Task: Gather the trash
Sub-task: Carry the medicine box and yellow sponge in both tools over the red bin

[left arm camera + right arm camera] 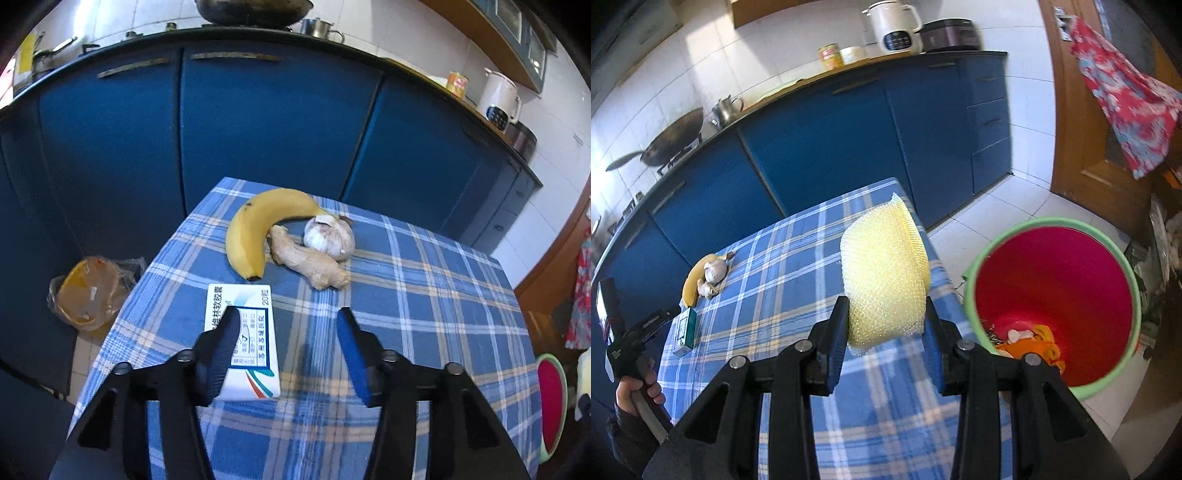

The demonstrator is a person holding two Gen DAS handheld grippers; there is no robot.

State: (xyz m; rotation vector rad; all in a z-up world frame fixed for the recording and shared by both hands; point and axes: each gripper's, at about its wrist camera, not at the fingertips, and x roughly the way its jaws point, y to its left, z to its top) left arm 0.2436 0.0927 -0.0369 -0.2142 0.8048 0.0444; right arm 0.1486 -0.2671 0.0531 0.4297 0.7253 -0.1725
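Note:
My right gripper [886,317] is shut on a yellow foam net sleeve [882,266] and holds it above the table's right edge, just left of the red bin with a green rim [1123,266]. The bin holds orange and white scraps. My left gripper [288,325] is open above the checked cloth; its left finger overlaps a white and blue medicine box [251,321]. The box also shows in the right wrist view [685,330]. A banana [255,225], a ginger root [306,260] and a garlic bulb [330,236] lie beyond it.
The small table has a blue checked cloth [424,295]. Blue kitchen cabinets [258,129] stand behind it. An orange bag of rubbish [90,291] lies on the floor at the left. A wooden door with a red cloth [1123,107] is at the right.

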